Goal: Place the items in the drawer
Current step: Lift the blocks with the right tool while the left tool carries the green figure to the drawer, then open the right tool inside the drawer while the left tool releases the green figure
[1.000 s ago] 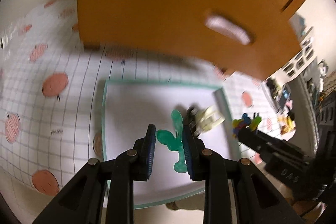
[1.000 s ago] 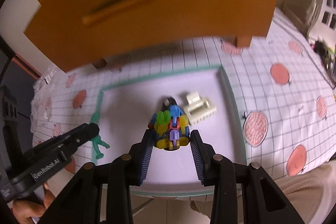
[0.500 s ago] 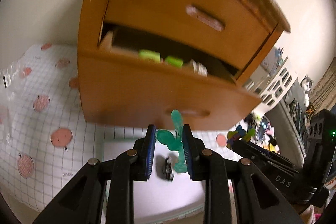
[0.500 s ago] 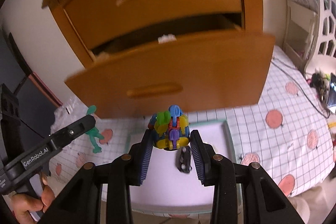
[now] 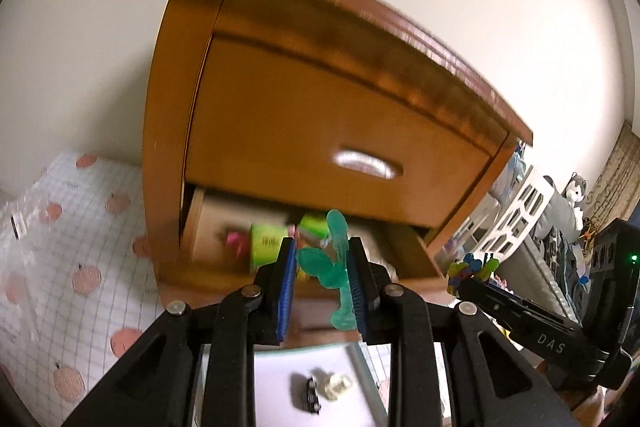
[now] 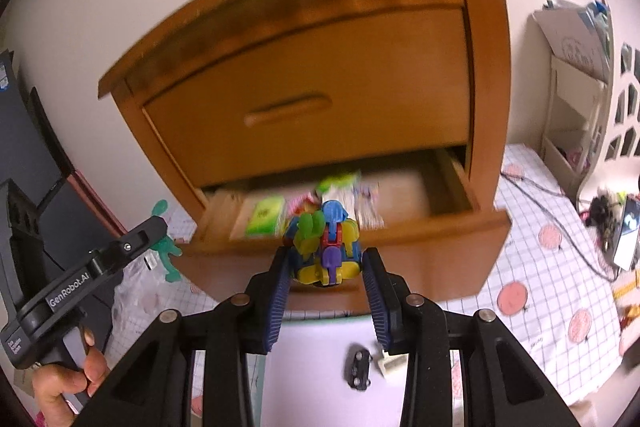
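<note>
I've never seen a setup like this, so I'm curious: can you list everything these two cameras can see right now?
Cabinet: one, orange-brown wood, against the wall; top drawer shut.
Drawer: one, same wood, lower, pulled open; blurred green and pink packets inside.
Figure: one, translucent green, between the left gripper's pads.
Block toy: one, multicoloured, between the right gripper's pads.
Tray: one, white with green rim, below the drawer.
Toy car: one, black, on the tray.
Clip: one, cream, beside the car.
Tablecloth: one, white grid with pink fruit.
Rack: one, white, far right.
Left gripper: black, blue pads.
Right gripper: black, blue pads.
Hand: one, holding the left gripper.
</note>
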